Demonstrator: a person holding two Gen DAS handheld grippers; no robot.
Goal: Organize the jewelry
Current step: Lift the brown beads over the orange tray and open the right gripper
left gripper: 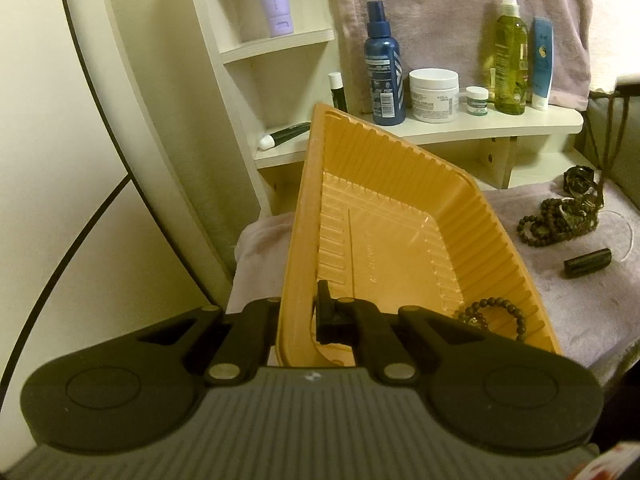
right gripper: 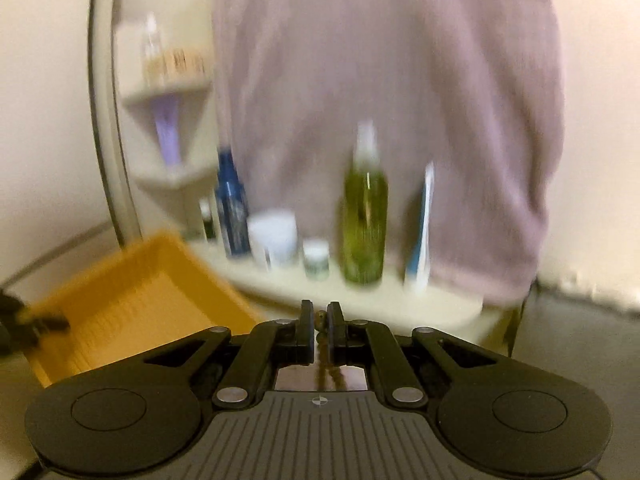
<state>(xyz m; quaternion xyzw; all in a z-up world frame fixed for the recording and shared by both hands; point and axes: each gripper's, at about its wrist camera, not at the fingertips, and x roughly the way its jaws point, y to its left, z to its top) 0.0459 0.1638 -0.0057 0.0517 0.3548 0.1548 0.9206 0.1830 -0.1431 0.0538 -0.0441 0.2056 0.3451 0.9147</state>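
**One bracelet in the tray, most of the pile still out**

My left tool (left gripper: pixel 298 320) is clamped on the near rim of the orange tray (left gripper: pixel 400 216), one finger outside the wall and one inside, holding it tilted over the towel-covered bench (left gripper: pixel 580 300). A beaded bracelet (left gripper: pixel 496 314) already lies in the tray's near corner, at about 5 o'clock in the left view. I judge the job is barely started: a tangle of beads and jewelry (left gripper: pixel 560 220) is heaped on the towel at 3 o'clock, well apart from the tray, with a dark stick-like piece (left gripper: pixel 588 263) just in front of it.

My right tool (right gripper: pixel 319 328) has its fingers drawn nearly together, and something small and dark sits pinched between them; blur keeps me from saying what it is, though a bead piece is my guess.

Only the left view shows the pile, the bracelet and the grip on the rim. The right view, badly smeared, shows the tray (right gripper: pixel 132 300) at 8 o'clock and the shelf of bottles (right gripper: pixel 360 292) ahead, but none of the loose jewelry.
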